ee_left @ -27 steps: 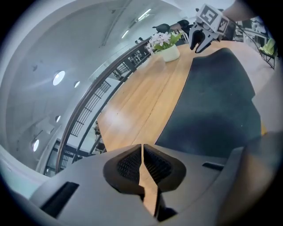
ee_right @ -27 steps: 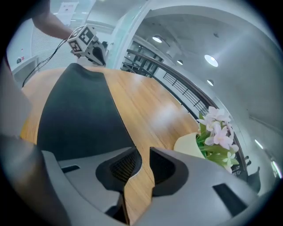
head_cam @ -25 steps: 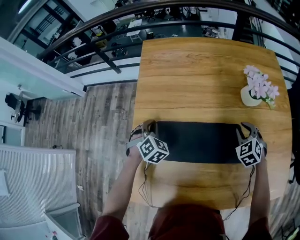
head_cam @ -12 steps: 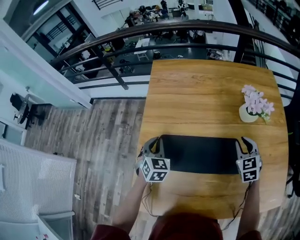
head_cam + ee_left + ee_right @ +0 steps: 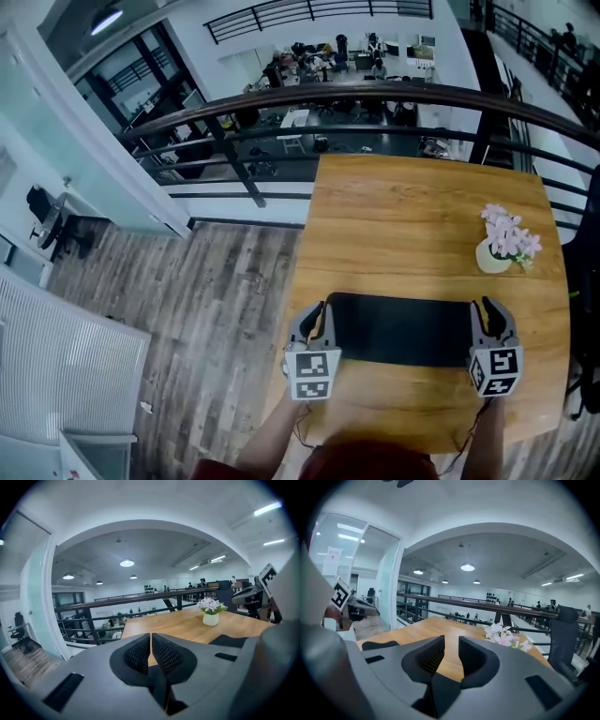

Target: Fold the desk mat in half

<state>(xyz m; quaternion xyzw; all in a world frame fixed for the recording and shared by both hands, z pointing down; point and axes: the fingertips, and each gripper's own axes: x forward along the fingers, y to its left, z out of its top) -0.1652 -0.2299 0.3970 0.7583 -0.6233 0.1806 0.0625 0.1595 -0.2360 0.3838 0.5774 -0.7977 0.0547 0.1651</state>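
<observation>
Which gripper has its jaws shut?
The left gripper: its jaws nearly touch, nothing between them. The right gripper has them apart, the table showing through the gap.

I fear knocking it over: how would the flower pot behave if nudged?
The pot looks small, so probably light and easy to slide on the smooth table. Its flowers spread wider than it, so it may tip. It stands near the table's right edge, so a push could send it off.
</observation>
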